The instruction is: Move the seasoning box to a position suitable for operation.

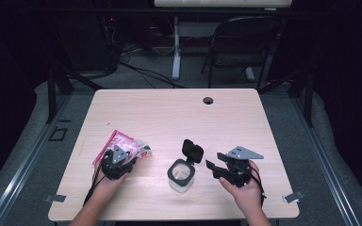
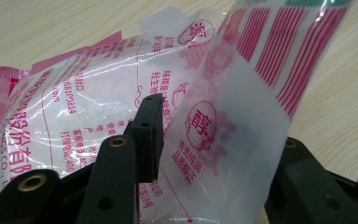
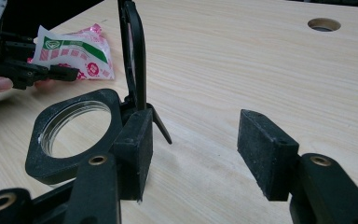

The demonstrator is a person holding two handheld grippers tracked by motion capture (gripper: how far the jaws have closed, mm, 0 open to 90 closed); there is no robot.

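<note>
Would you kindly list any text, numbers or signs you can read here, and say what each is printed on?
"GS CO. L": pink print, sideways, on the clear plastic bag at its lower left edge.
"400": in a sideways line on that bag, beside the jaw.
Pink Chinese characters, round seals and a barcode cover the bag; too small or turned to read reliably.

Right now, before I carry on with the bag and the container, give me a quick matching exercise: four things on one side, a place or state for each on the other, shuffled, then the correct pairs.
Things:
1. plastic bag
2. container
3. right gripper
4. cable hole

Places or states:
A. jaws apart, nothing between them
B. far part of the table top
C. lid flipped up, mouth open
D. between the jaws of the left gripper, at the table's left

Pairs: 1-D, 2-C, 3-A, 4-B
</note>
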